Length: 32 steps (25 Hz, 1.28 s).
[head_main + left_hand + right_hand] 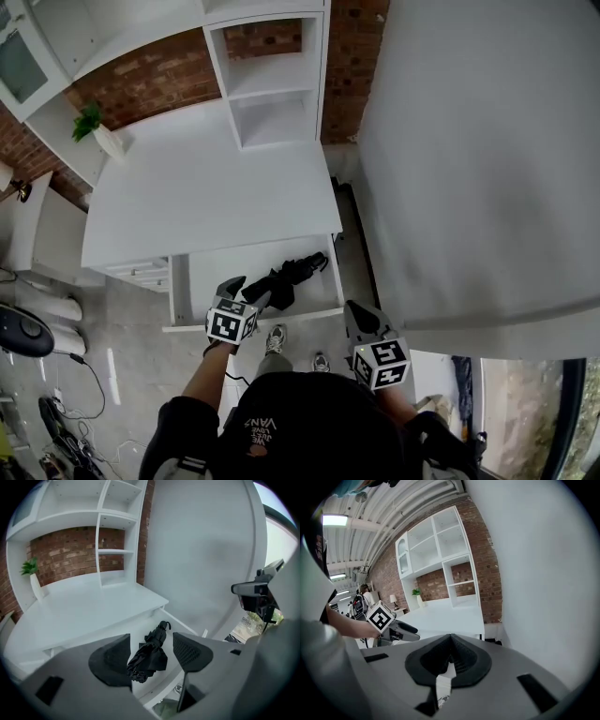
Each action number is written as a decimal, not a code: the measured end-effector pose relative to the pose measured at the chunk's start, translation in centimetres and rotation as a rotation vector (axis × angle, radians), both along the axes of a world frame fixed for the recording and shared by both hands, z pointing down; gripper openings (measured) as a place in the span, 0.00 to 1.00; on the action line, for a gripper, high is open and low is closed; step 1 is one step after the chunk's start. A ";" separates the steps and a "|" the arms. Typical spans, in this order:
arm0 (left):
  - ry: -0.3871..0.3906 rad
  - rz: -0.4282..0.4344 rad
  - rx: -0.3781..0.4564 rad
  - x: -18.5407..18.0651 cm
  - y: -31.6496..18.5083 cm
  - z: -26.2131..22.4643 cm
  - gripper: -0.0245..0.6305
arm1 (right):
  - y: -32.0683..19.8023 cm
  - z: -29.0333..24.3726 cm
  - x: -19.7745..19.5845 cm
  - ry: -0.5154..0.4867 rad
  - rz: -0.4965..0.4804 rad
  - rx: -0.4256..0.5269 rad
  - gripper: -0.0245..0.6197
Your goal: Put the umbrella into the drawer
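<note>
The white drawer (211, 277) under the desk stands pulled out. A folded black umbrella (286, 278) lies slantwise inside it, toward the right. In the left gripper view the umbrella (149, 656) shows down between the jaws, lying in the drawer (185, 627) and clear of both pads. My left gripper (246, 292) hovers over the drawer's front edge, open (151, 641), with nothing pressed between its pads. My right gripper (354, 309) hangs to the right of the drawer front, its jaws shut (451, 639) and empty. The left gripper (401, 629) also appears in the right gripper view.
The white desk top (206, 187) carries a shelf unit (272, 84) at the back and a potted plant (91, 124) at the back left. A large white panel (469, 159) stands close on the right. The person's shoes (275, 339) are below the drawer front. Cables (56, 412) lie on the floor at left.
</note>
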State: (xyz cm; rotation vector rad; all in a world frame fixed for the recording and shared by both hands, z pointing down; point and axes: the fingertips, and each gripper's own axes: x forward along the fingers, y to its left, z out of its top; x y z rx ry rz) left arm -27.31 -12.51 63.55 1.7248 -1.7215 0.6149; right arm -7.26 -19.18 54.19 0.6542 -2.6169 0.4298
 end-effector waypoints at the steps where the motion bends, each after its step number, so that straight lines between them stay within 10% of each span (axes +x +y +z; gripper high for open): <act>1: -0.001 -0.016 0.023 0.2 0.3 -0.7 0.47 | 0.1 0.0 0.0 -0.002 -0.011 0.001 0.04; 9: -0.016 -0.116 0.146 2.1 3.1 -4.8 0.37 | 1.3 -0.2 0.2 -0.016 -0.093 0.009 0.04; 13: -0.055 -0.191 0.262 2.7 4.7 -7.6 0.08 | 1.7 -0.4 0.4 -0.020 -0.136 0.011 0.04; 32: -0.065 -0.419 0.387 6.7 13.1 -10.6 0.05 | 4.3 -0.3 0.6 -0.023 -0.290 0.032 0.04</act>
